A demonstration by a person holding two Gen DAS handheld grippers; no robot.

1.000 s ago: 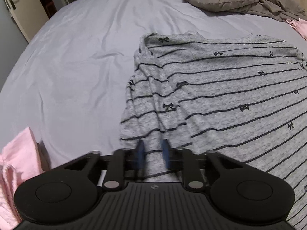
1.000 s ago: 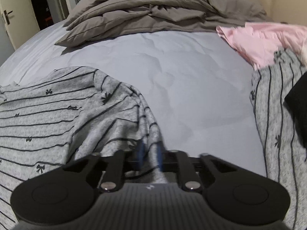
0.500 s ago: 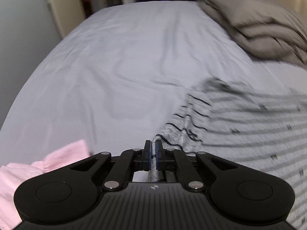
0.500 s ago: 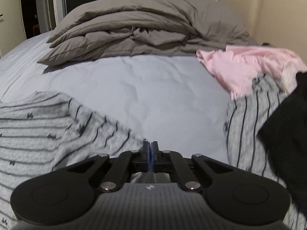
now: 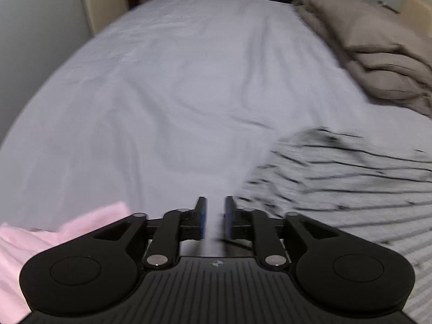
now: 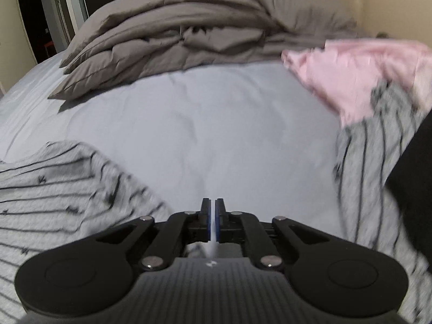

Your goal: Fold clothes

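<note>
While the grey striped top (image 5: 351, 189) lies spread on the pale bed sheet (image 5: 175, 94), filling the right side of the left wrist view and the lower left of the right wrist view, both tools sit low at its near edge. Left gripper (image 5: 215, 213) has its blue pads set apart with only sheet visible in the gap, so it holds nothing. Right gripper (image 6: 212, 216) has its pads nearly closed; a thin pale sliver shows between them, and whether that is fabric or sheet cannot be told through the blur.

Judging from this, one fold of the top looks to be just ending, with the cloth being let go. Next, each gripper probably needs a fresh hold on an edge of the top, to carry it across evenly.

Other laundry waits: a pink garment (image 6: 356, 73) and a second striped piece (image 6: 378, 167) at right, the folded brown duvet (image 6: 189, 32) beyond.
</note>
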